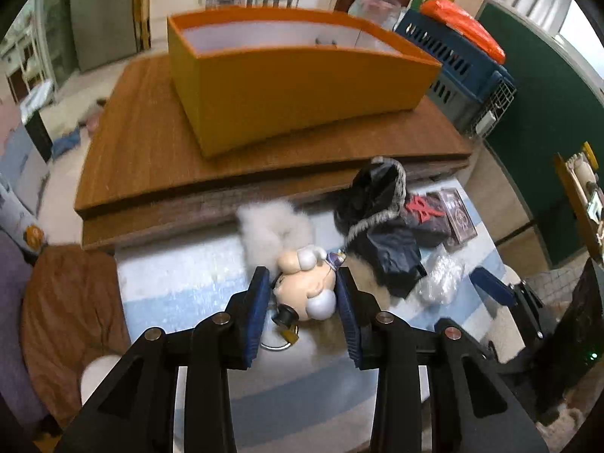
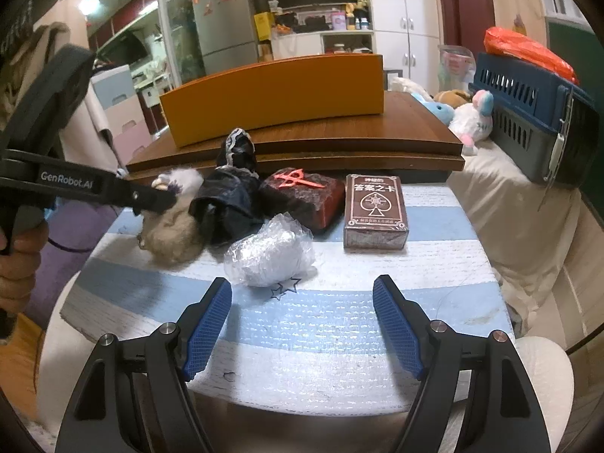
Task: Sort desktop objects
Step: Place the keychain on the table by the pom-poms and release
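My left tool (image 1: 304,294) has a small doll-head keychain (image 1: 307,287) between its blue pads (image 1: 256,313); the head fills the gap from pad to pad, but I cannot tell whether the pads press on it. Its metal ring (image 1: 277,343) lies on the blue-and-white striped mat (image 1: 181,290) under it, and a fluffy white pompom (image 1: 271,226) sits just beyond the head. My right tool (image 2: 302,321) stands apart over bare mat with nothing between its pads, and a crumpled clear plastic wrapper (image 2: 270,251) lies just ahead of it. Behind the wrapper lie a black fabric pouch (image 2: 230,196) with a silver-trimmed mouth, a dark red box (image 2: 305,198) with a red emblem on top, and a brown card box (image 2: 375,207) standing to the right, near but apart from the red box. A beige furry thing (image 2: 170,232) lies left of the pouch, under my left tool's tip. Further back, a raised wooden table (image 2: 339,136) carries an orange storage box (image 1: 302,75), open at the top; I can make out only a small dark thing against its far wall.
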A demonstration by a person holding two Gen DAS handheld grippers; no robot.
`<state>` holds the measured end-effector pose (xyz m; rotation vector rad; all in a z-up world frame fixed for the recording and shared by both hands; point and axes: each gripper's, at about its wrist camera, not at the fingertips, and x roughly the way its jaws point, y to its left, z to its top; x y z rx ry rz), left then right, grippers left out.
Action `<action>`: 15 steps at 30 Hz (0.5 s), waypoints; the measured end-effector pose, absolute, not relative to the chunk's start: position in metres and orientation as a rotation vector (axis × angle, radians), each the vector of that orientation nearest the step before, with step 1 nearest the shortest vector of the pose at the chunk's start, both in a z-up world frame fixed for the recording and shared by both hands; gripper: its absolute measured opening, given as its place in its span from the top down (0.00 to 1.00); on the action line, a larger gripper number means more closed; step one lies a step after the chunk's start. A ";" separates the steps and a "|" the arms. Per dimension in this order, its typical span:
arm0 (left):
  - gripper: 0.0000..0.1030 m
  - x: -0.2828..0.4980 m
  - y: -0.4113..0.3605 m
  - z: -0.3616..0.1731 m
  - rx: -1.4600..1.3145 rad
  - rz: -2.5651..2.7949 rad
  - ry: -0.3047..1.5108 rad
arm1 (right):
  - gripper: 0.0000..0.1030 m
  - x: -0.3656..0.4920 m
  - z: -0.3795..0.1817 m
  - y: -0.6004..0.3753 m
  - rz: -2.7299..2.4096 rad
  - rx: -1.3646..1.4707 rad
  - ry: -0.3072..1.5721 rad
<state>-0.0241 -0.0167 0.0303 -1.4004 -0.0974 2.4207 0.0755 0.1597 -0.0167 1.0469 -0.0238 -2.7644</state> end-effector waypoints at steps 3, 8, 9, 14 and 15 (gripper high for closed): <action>0.43 -0.018 -0.022 0.033 -1.361 2.458 -0.095 | 0.25 0.075 -0.017 0.160 -2.765 1.051 -0.016; 0.38 0.007 -0.042 0.035 -1.319 2.536 -0.163 | 0.25 0.076 -0.017 0.158 -2.767 1.055 -0.007; 0.38 0.013 -0.044 0.035 -1.310 2.544 -0.181 | 0.25 0.075 -0.017 0.159 -2.766 1.057 -0.013; 0.31 0.039 -0.035 0.029 -1.318 2.526 -0.085 | 0.25 0.071 -0.012 0.171 -2.751 1.083 -0.119; 0.31 0.042 -0.031 0.026 -1.320 2.532 -0.048 | 0.25 0.071 -0.009 0.174 -2.755 1.084 -0.132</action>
